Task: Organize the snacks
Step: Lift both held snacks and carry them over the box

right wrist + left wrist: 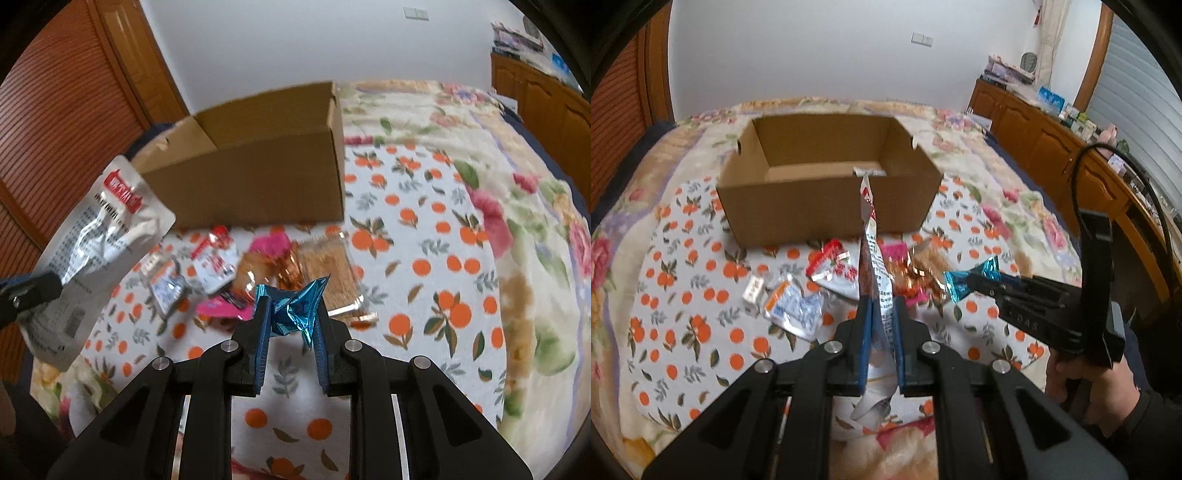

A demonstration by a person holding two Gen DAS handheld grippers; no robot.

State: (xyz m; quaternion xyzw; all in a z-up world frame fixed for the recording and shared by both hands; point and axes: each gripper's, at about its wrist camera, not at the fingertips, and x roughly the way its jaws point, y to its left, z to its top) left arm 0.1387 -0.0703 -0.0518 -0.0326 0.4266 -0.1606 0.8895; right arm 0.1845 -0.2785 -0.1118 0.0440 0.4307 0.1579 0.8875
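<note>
My left gripper [881, 301] is shut on a tall silver snack pouch [873, 254] with a red label, held edge-on above the bed; the same silver pouch [98, 236] shows flat at the left of the right wrist view. My right gripper [290, 308] is shut on a crumpled blue foil wrapper [295, 310], which appears as the blue wrapper [967, 282] at the right gripper [973, 282] in the left wrist view. An open cardboard box [827, 199] sits beyond, with one small packet inside. Several loose snack packets [834, 273] lie in front of the box [258, 177].
Everything rests on a bed with an orange-fruit cloth [683, 302] over a floral blanket [517, 229]. A wooden cabinet [1052, 144] with clutter runs along the right. A slatted wooden door [55, 110] stands at the left. A person's hand [1082, 384] grips the right tool.
</note>
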